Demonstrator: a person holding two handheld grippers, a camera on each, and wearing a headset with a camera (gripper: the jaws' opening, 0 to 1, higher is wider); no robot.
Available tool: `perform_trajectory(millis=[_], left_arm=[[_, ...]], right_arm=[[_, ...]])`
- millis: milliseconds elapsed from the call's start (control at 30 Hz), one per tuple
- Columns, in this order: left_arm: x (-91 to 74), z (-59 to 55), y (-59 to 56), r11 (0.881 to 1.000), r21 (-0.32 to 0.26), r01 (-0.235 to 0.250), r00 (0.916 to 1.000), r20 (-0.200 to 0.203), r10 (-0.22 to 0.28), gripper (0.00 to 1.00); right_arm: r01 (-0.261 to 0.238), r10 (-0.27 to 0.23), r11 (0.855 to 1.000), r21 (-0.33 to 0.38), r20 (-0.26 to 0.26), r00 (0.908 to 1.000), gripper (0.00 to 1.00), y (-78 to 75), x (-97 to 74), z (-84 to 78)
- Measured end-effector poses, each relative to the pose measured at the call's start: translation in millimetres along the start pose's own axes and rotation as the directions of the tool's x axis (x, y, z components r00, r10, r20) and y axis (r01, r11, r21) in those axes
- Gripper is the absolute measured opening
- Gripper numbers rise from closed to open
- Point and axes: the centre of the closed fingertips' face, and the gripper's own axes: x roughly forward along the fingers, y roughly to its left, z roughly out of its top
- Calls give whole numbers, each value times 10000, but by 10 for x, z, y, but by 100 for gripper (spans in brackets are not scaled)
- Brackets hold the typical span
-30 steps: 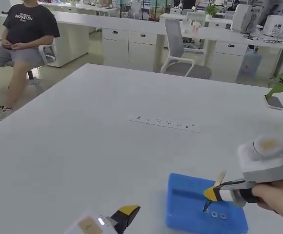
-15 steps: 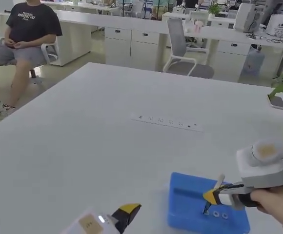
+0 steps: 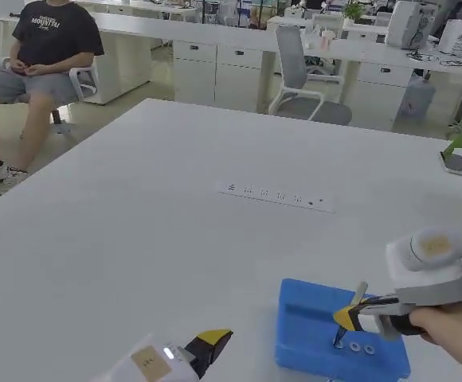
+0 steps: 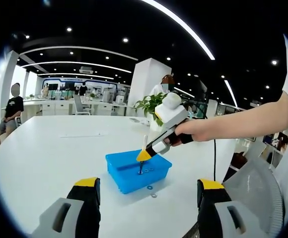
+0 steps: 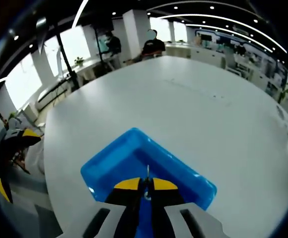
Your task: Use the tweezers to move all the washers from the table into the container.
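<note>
- My right hand-held gripper [image 3: 344, 318] is clenched on thin metal tweezers [image 3: 338, 341], whose tips point down into the blue rectangular plastic container [image 3: 301, 326].
- Small metal washers [image 3: 355, 347] lie inside; two loose washers [image 4: 149, 188] lie on the white bench [image 3: 175, 239] beside it.
- My left hand-held gripper [image 4: 149, 184] is released, near left.

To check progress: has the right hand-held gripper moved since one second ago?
No. Against the blue container, the right hand-held gripper keeps its tweezers tip just left of the two washers inside; only the camera shifted.

Tweezers [image 3: 339, 339] point down into blue container [image 3: 307, 330] with two washers [image 3: 354, 347]; loose washers [image 4: 149, 188] just outside
</note>
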Motion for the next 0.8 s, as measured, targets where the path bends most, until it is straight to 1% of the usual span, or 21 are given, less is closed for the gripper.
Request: perform_trajectory(millis=[133, 233, 267, 300, 467, 600, 667, 800], left_arm=[[2, -5, 0, 10000, -2, -2, 10000, -26, 2, 81], [4, -8, -1, 10000, -7, 22, 10000, -31, -22, 81], [5, -13, -2, 10000, -7, 39, 10000, -52, -39, 81], [5, -19, -1, 10000, -9, 52, 10000, -65, -52, 81], [6, -23, -7, 9999, -8, 103, 9999, -62, -103, 81], [8, -38, -2, 9999, 29, 125, 9999, -101, -125, 81], [9, -44, -4, 9999, 36, 143, 9998, -120, -143, 81], [14, -39, -30, 9998, 52, 182, 9997, -159, -181, 81]], right_arm=[[-43, 42, 10000, 25, 410, 9991, 3, 77, -100, 71], [-51, 61, 9999, -153, 677, 9977, 3, 137, -180, 109], [-105, 116, 9998, -145, 781, 9969, 3, 118, -200, 118], [-160, 174, 9997, -167, 913, 9957, 3, 161, -239, 130], [-273, 304, 9993, -255, 1286, 9912, 3, 277, -374, 156], [-551, 577, 9983, -213, 1554, 9862, 3, 405, -490, 155], [-733, 735, 9973, -79, 1803, 9809, 3, 480, -542, 169], [-1065, 1040, 9943, 21, 1954, 9752, 3, 606, -595, 123]])
